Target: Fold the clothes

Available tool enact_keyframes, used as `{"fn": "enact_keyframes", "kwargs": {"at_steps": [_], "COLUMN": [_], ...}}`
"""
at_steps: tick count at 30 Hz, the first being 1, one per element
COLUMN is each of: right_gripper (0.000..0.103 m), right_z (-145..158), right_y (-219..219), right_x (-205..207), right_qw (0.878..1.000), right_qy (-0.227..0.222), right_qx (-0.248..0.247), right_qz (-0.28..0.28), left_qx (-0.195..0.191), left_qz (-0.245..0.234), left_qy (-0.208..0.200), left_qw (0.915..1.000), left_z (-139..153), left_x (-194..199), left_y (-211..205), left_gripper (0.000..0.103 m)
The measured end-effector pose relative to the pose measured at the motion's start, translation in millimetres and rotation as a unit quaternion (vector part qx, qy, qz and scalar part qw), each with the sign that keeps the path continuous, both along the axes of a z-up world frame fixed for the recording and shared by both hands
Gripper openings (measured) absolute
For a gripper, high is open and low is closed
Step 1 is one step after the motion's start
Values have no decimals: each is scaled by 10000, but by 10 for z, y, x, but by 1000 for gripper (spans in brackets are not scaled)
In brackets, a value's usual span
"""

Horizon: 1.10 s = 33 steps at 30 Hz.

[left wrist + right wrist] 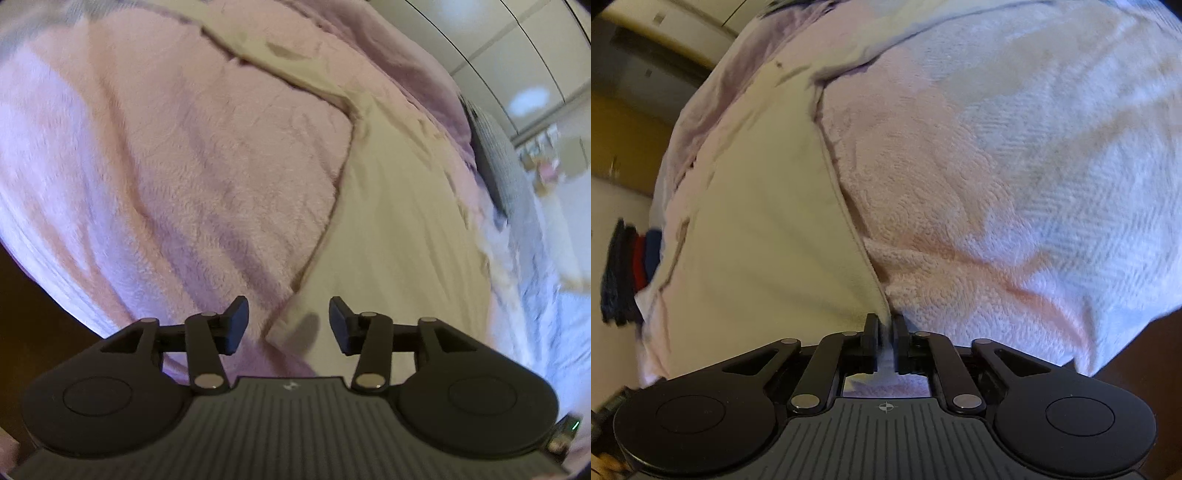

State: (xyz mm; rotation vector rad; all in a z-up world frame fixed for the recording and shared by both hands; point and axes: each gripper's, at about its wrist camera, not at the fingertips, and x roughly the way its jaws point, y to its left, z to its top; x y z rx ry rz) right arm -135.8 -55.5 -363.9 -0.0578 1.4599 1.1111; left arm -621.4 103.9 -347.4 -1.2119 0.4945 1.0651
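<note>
- Right gripper [885, 341]: I see it pinching the cream garment's [768, 229] edge, bottom centre.
- Left gripper [289, 325]: spread, nothing between, over that garment's [388, 236] corner.
- Garment lies on pink fleece blanket [177, 166].
- Dark clothes stack [628, 269] far left, blurred.

Each camera sits just behind its own fingers [236, 325] [870, 339], looking forward and down, very close over the bed, and both views share the cream garment [399, 236] [768, 229] beside the pink blanket [184, 166] [960, 184].
</note>
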Motion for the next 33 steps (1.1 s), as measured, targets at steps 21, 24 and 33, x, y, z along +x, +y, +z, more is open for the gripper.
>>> {"fn": "enact_keyframes", "kwargs": {"at_steps": [21,24,33], "right_gripper": [28,36,36], "right_z": [258,508,337], "right_y": [8,57,504], "right_x": [-86,-189,-716], "right_qw": [9919,9784,9623], "right_qy": [-1035,-1936,-2587], "right_qx": [-729,-731,-192], "right_qz": [22,-29,818], "left_qx": [639,882,1047], "left_qz": [-1258,-1380,-2092], "left_qy": [1112,1296,1627], "left_qw": [9837,9779,9585], "left_z": [456,531,202], "left_x": [125,213,791], "left_y": [-136,-48,148], "left_gripper": [9,10,12]}}
